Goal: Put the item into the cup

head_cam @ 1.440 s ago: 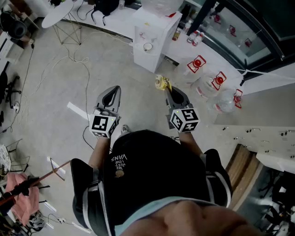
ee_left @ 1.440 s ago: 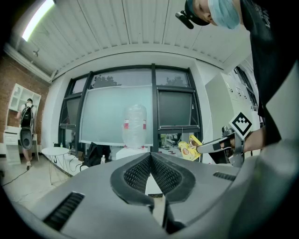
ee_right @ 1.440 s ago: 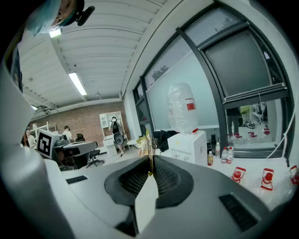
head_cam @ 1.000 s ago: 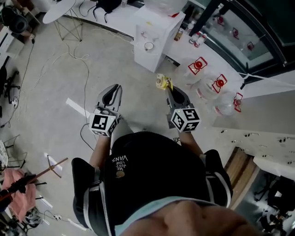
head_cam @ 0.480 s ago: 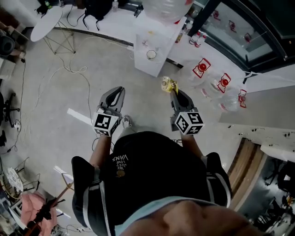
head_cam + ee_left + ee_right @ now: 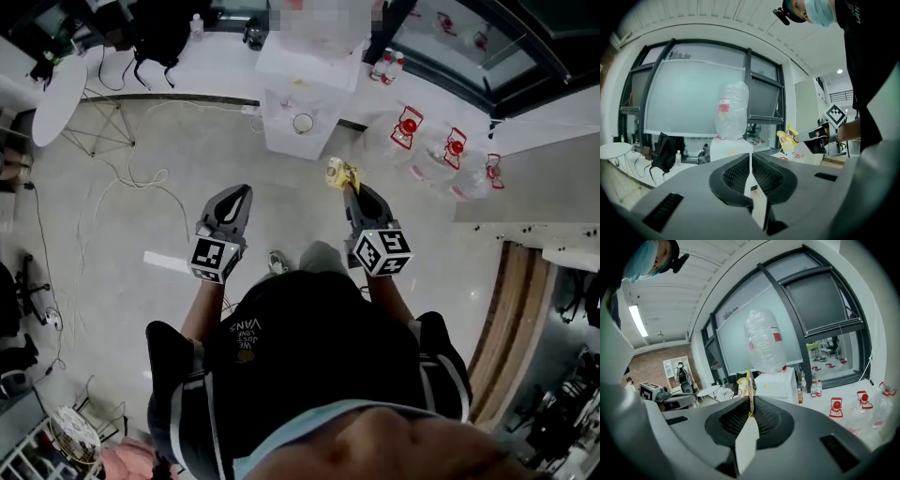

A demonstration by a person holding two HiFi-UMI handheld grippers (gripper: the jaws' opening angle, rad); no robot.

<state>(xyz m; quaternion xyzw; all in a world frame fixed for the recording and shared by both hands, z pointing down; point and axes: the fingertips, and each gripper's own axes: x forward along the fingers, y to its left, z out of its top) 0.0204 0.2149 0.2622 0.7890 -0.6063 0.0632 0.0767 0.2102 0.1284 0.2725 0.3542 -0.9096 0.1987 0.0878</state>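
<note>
I stand on a bare grey floor, seen from above, with a pair of tongs held out in each hand. My right tongs (image 6: 349,190) pinch a small yellow packet (image 6: 339,172) by its lower edge, so most of it sticks out past the tips, ready to drop free. My left tongs (image 6: 237,193) are pressed together with nothing in them — a spare hand for now. The cup (image 6: 303,122) sits open-mouthed on a white stand (image 6: 323,105) ahead of me, well apart from the packet. I judge the packet is on its way there, not yet over the rim. The floor between me and the stand is open. Loose cables (image 6: 141,183) trail off to my left and clear water jugs (image 6: 405,131) crowd the wall to my right — straight ahead there is room enough.
</note>
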